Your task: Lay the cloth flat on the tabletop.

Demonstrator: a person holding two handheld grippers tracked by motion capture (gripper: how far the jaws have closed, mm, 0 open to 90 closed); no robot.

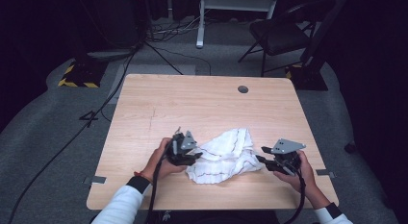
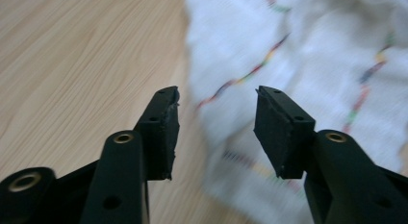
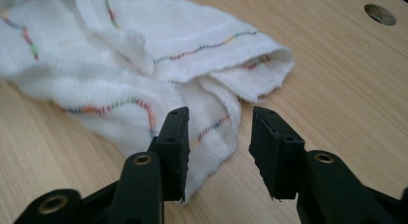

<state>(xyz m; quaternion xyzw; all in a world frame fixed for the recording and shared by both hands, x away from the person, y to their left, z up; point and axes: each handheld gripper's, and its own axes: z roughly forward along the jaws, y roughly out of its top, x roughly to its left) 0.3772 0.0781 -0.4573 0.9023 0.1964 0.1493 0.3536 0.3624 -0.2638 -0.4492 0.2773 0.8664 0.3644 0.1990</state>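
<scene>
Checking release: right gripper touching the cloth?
Apart. The right gripper view shows the right gripper open, its pads bare, the white cloth lying beyond them.

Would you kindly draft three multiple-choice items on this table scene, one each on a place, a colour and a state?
1. Where does the cloth lie on the table?
A. on the near half, between the two claws
B. at the far edge, over the round hole
C. hanging off the left edge

2. What colour is the cloth?
A. plain dark blue
B. white with thin multicoloured stitched lines
C. red and black checks

3. How does the left claw stand?
A. shut on the cloth
B. shut with nothing in it
C. open, pads clear of the cloth

Answers:
1 A: the high view shows it bunched between the left claw and the right claw.
2 B: both gripper views show the wavy coloured stitching on white.
3 C: the left gripper view shows a gap between the jaws.
</scene>
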